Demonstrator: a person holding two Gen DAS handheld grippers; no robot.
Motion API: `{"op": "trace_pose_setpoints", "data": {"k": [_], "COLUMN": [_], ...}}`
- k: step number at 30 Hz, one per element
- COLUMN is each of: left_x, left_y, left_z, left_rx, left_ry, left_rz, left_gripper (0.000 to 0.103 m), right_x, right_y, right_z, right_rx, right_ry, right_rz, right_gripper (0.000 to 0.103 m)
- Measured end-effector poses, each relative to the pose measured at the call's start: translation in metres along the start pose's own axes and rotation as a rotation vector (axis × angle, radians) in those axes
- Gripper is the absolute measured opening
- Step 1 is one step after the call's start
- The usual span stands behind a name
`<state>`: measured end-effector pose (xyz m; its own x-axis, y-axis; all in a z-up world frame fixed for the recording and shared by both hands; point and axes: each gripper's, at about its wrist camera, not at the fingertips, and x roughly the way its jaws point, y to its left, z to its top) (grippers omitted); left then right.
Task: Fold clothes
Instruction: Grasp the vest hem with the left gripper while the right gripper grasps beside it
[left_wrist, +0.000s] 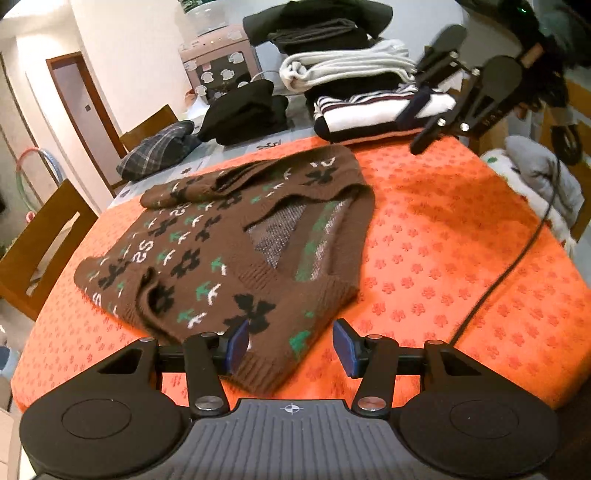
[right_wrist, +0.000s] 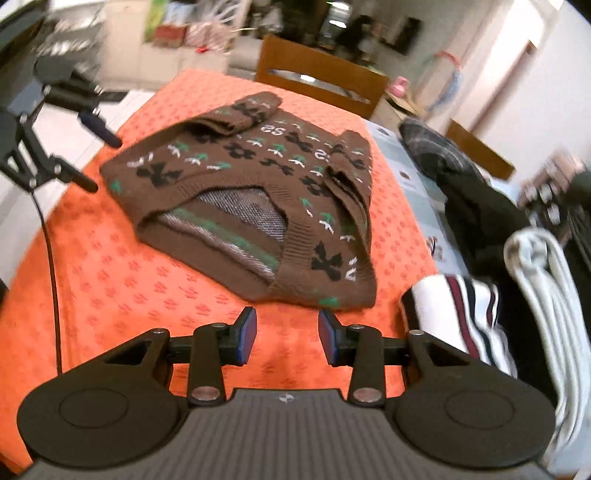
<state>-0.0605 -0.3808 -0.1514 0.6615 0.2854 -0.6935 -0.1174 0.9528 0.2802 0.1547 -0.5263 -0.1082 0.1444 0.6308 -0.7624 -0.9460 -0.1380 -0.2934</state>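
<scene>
Currently: brown patterned sweater (left_wrist: 229, 240) lies partly folded, sleeves tucked in, on orange tablecloth (left_wrist: 443, 240). Left gripper (left_wrist: 290, 345) and right gripper (right_wrist: 287, 336): jaws apart, empty. Next, likely: grasp hem, fold over toward collar.

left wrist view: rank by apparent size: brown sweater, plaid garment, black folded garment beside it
1. brown sweater, clearly largest, though nearest the camera.
2/3. black folded garment and plaid garment look alike; not ranked.
</scene>
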Motion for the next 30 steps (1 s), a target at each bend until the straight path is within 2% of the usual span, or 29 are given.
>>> {"op": "trace_pose_setpoints", "data": {"k": [6,10,13,15,16,18,19,20,22,25,30], "left_x": [0.024,0.039,0.047,0.048,0.049,0.049,0.048,0.046,0.041,0.030,0.003], "left_y": [-0.012,-0.016,-0.015,-0.013,-0.013,-0.017,-0.019,-0.022,-0.025,-0.026,-0.046], "left_z": [0.009,0.014,0.014,0.015,0.015,0.016,0.018,0.020,0.024,0.030,0.038], "left_rx": [-0.021,-0.053,-0.090,-0.124,-0.135,-0.129,-0.127,-0.122,-0.125,-0.163,-0.165], "left_ry": [0.088,0.159,0.177,0.183,0.184,0.188,0.192,0.190,0.180,0.164,0.131], "left_rz": [0.061,0.121,0.156,0.170,0.168,0.150,0.147,0.159,0.190,0.225,0.237], "left_gripper": [0.053,0.053,0.053,0.049,0.044,0.027,0.015,0.013,0.012,0.012,0.012], "right_x": [0.038,0.064,0.077,0.081,0.084,0.090,0.092,0.092,0.090,0.080,0.044], "right_y": [-0.019,-0.025,-0.029,-0.031,-0.033,-0.036,-0.038,-0.039,-0.040,-0.044,-0.045], "right_z": [-0.010,-0.021,-0.027,-0.027,-0.026,-0.023,-0.021,-0.019,-0.016,-0.012,-0.016], "right_rx": [-0.213,-0.403,-0.536,-0.594,-0.615,-0.633,-0.640,-0.643,-0.643,-0.605,-0.542], "right_ry": [-0.013,-0.059,-0.108,-0.146,-0.161,-0.180,-0.184,-0.185,-0.190,-0.198,-0.187], "right_rz": [0.047,0.086,0.118,0.133,0.140,0.163,0.184,0.198,0.212,0.217,0.207], "right_gripper": [0.042,0.042,0.042,0.042,0.041,0.036,0.020,0.016,0.014,0.013,0.013]}}
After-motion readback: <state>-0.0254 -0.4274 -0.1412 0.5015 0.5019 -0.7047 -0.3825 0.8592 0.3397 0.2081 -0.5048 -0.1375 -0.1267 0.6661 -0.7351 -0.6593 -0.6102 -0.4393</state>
